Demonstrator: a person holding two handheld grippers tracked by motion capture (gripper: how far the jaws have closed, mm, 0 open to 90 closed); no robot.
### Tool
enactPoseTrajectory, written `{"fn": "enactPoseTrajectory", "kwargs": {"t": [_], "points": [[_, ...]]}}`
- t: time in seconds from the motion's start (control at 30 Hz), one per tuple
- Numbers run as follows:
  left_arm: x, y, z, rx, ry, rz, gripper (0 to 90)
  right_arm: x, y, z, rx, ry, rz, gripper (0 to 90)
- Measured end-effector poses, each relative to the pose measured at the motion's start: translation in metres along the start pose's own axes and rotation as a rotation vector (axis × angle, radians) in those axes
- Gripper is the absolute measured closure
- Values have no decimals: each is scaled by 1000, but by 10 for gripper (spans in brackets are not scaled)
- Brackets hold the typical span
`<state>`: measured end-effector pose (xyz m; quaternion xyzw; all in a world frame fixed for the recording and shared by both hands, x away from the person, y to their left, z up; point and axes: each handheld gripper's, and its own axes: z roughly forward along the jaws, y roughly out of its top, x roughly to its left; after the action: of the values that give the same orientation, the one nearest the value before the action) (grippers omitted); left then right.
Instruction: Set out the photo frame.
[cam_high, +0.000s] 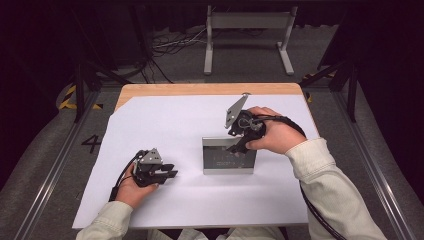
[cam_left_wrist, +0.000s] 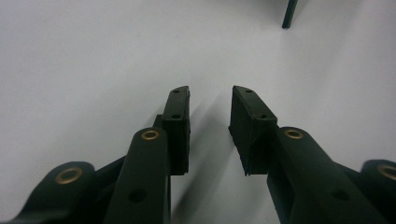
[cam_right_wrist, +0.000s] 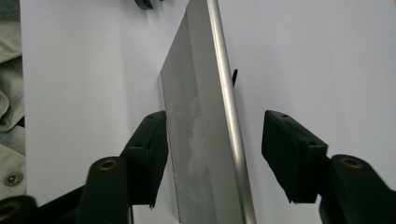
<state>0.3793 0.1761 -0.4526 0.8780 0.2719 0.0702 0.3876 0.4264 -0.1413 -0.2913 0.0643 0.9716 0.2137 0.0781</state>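
Metal box (cam_high: 229, 156): stood on the white sheet (cam_high: 165, 120) at the table's centre; contents could not be told
Right gripper (cam_high: 239, 145): over the box's right end, jaws spread, straddling its wall without clamping
Left gripper (cam_high: 169, 174): near the sheet's front left, jaws apart, nothing between
Right gripper view: box wall (cam_right_wrist: 205, 135) beside one pad, clear of the other
Left gripper view: bare sheet (cam_left_wrist: 93, 60) beyond the fingers (cam_left_wrist: 180, 121)
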Motion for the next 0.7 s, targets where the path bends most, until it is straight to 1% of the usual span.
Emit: {"fn": "enactPoseTrajectory", "kwargs": {"t": [0.07, 0.17, 0.2, 0.33, 0.43, 0.47, 0.53, 0.7], "points": [[0, 0, 0, 1, -2, 5, 686, 0, 0, -2, -1, -9, -8, 408], [0, 0, 0, -1, -2, 1, 685, 0, -1, -4, 2, -12, -1, 408], [0, 0, 0, -2, -1, 1, 686, -1, -2, -4, 0, -15, -9, 411], [2, 0, -1, -7, 0, 0, 686, -3, -6, -9, 2, -25, -12, 433], [2, 0, -1, -7, -2, -2, 686, -3, -11, -12, 8, -29, -7, 438], [2, 0, -1, -7, -2, -2, 686, -4, -12, -13, 8, -31, -10, 438], [2, 1, 0, -8, -1, 1, 686, -4, -16, -15, 7, -39, 1, 438], [2, 3, 1, -7, -5, 5, 685, -3, -23, -21, 3, -51, 6, 432]]}}
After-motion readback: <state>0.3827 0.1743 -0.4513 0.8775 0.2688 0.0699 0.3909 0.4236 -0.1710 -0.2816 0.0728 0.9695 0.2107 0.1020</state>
